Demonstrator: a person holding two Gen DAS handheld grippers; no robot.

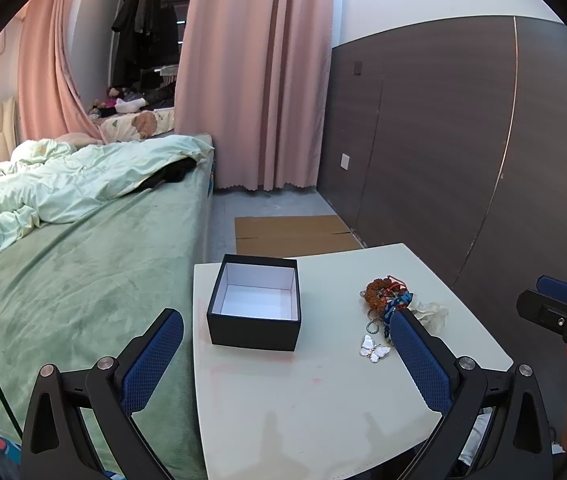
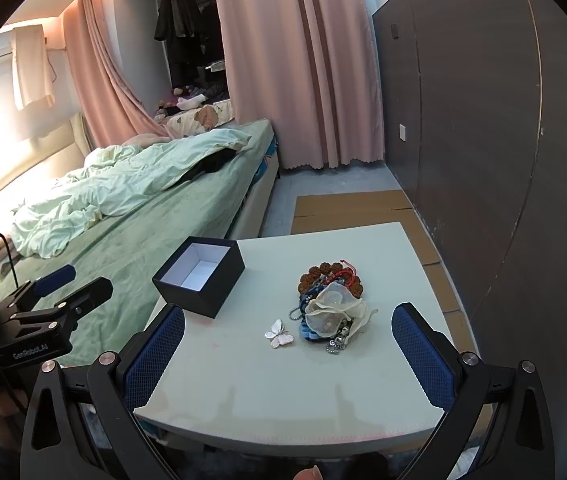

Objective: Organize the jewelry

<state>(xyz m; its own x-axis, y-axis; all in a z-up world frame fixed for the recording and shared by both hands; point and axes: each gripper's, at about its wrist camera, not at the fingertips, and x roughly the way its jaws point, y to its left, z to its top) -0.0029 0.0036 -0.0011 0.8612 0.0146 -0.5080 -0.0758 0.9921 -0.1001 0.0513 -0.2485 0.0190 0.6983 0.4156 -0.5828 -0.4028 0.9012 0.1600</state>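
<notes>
A small white table (image 2: 363, 380) stands beside a bed, faint pink stains on its near surface. On it rests an open black box (image 2: 199, 280) with a white interior, upright near the far left corner. To its right lies a pile of jewelry (image 2: 329, 300), a sheer pouch (image 2: 331, 312) atop it. A butterfly pendant (image 2: 279, 333) lies just beside the pile.

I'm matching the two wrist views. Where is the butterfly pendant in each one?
Left wrist: butterfly pendant lies right of centre, just left of the left gripper's right finger, below the jewelry pile.
Right wrist: pendant lies near centre, left of the pile.
Shared landmark: the black box, on the pendant's left in both.
</notes>
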